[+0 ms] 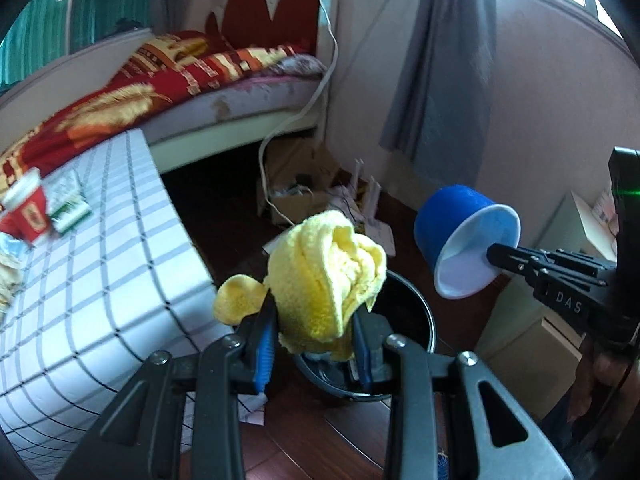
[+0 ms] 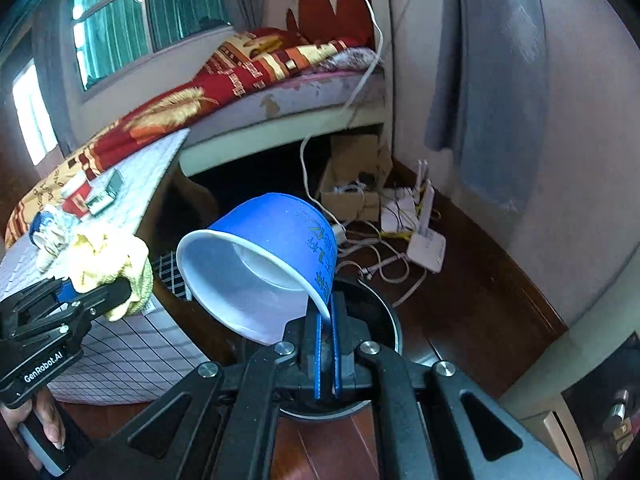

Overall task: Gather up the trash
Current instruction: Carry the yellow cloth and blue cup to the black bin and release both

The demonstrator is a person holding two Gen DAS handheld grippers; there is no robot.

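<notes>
the left gripper (image 1: 316,344) has its jaws clamped on a yellow rag (image 1: 320,272), bunched up and held in the air just above the black bin (image 1: 416,312) on the floor. the right gripper (image 2: 327,344) has its jaws together on the rim of a blue cup (image 2: 264,256), which hangs tilted on its side, mouth turned toward the left gripper, over the near edge of the same bin.

the rag is soft and light; it will sag and may snag on a pad when let go, so a grip on the bunched middle suits it. the cup looks like thin paper, light and easy to crush. a pinch on the rim wall holds it, but it can pivot there.

more trash sits on the checked surface (image 1: 120,264): a red cup (image 1: 28,208) and a small box (image 1: 70,204) beside it.
</notes>
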